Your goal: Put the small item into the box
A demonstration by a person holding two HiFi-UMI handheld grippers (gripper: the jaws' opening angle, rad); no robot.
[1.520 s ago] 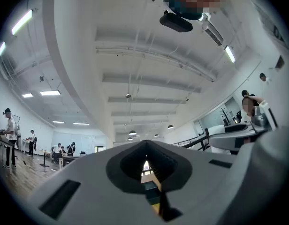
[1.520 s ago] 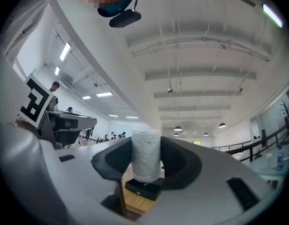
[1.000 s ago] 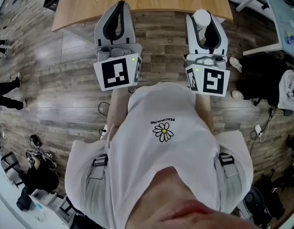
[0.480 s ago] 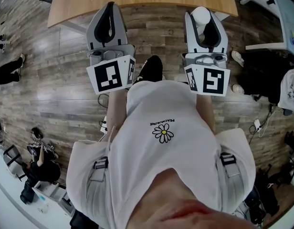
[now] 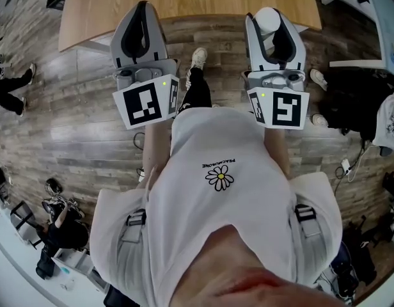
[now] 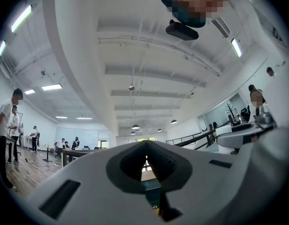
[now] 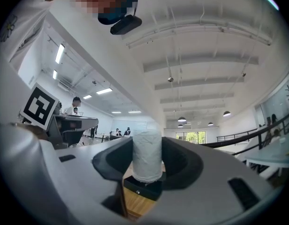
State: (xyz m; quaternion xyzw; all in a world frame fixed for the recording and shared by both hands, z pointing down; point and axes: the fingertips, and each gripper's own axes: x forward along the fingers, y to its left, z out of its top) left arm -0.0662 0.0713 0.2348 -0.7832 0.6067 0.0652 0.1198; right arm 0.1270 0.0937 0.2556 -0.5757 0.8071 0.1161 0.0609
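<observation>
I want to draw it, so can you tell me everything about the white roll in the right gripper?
The white roll is a small, stubby cylinder with a crinkly, paper-like wrap and a flat top. It stands upright between the jaws of the right gripper, which press on its two sides. Nothing else seems to touch it. It is held up in the air near the edge of the wooden table.

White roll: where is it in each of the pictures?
Head view: the white roll is at the upper right, in front of the table's edge.
Right gripper view: low in the middle, standing upright and squeezed between the fingers.
Left gripper view: not in it.
Shared landmark: the wooden table, along the top of the head view and just past the fingers in both gripper views.
</observation>
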